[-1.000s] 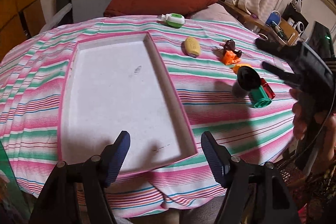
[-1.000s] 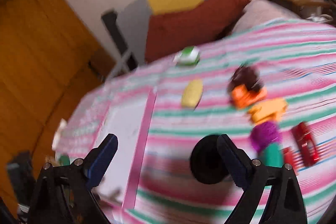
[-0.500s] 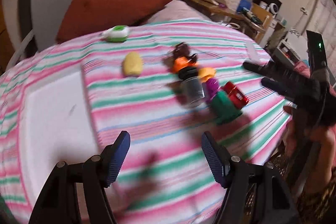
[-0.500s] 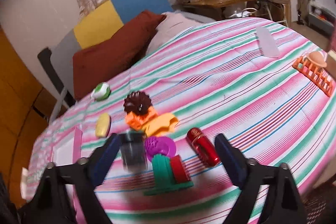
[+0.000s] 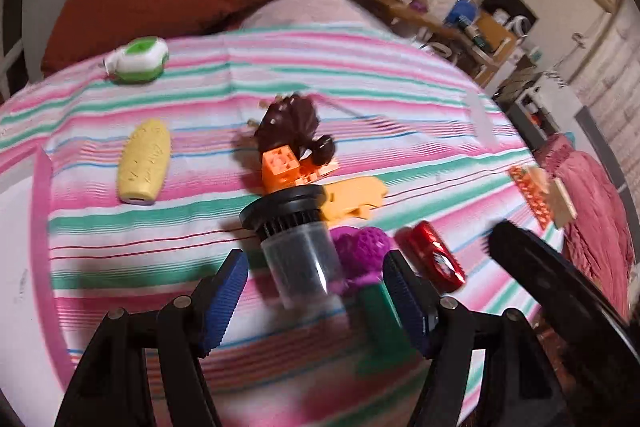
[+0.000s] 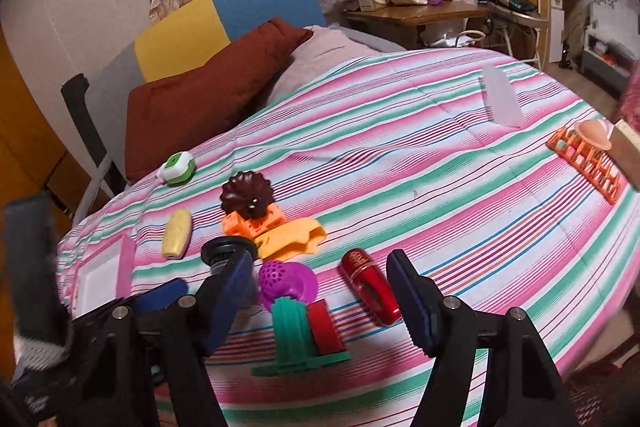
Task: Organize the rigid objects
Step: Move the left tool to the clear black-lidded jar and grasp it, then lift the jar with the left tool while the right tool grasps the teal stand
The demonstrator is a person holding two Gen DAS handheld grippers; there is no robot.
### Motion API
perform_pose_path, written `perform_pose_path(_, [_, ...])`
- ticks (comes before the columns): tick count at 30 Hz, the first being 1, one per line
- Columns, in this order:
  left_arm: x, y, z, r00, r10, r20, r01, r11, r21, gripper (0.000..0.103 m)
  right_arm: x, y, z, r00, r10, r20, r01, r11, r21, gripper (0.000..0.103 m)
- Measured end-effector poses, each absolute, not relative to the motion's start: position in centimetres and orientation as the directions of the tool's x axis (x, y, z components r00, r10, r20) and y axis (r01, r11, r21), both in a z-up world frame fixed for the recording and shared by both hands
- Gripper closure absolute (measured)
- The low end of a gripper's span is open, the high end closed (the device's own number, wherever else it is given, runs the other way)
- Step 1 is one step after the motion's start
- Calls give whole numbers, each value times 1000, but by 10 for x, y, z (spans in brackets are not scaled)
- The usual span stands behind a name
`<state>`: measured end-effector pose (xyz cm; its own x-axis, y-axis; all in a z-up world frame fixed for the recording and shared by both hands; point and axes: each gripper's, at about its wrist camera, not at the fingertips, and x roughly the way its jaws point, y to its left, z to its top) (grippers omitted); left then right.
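On the striped bedspread point(image 6: 400, 147), the left gripper point(image 5: 314, 301) stood wide around a clear black-capped canister point(image 5: 296, 247), pads apart from it; the right gripper point(image 6: 320, 301), just narrowing, gaped over a green-and-red toy point(image 6: 306, 331), gripping nothing.

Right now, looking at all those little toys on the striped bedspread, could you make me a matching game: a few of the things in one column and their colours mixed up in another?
Things:
1. corn-shaped piece
2. ridged shell-like piece
3. small bottle
4. perforated ball piece

Colours:
A. purple
B. pale yellow
C. red
D. dark brown

Pairs: 1-B, 2-D, 3-C, 4-A
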<state>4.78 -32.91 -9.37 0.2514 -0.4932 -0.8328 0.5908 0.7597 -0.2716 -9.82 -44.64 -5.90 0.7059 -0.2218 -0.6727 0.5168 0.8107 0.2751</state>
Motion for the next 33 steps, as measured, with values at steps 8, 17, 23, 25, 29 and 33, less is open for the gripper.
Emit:
perform_pose_path(8, [54, -333, -119, 245, -462, -852, 614, 754, -232, 56, -93, -444, -58, 707, -225, -670, 506, 823, 258, 32])
perform_pose_path(17, [41, -296, -116, 298, -448, -843, 664, 732, -154, 59, -88, -433, -59, 725, -175, -666, 447, 855, 262, 32])
perform_pose_path(23, [36, -262, -107, 285, -487, -825, 642, 737, -213, 59, -78, -415, -66, 717, -92, -691, 361, 898, 254, 35])
perform_pose_path(25, [32, -249, -102, 296, -495, -817, 637, 739, -217, 59, -73, -406, -71, 699, -68, -712, 329, 914, 236, 46])
perform_pose_path(29, [27, -225, -91, 305, -523, -796, 623, 742, -249, 59, -63, -395, -86, 625, -79, -777, 319, 934, 161, 60])
perform_pose_path(33, [23, -204, -80, 308, -554, -773, 614, 737, -284, 59, -59, -401, -98, 579, -66, -812, 341, 925, 169, 60])
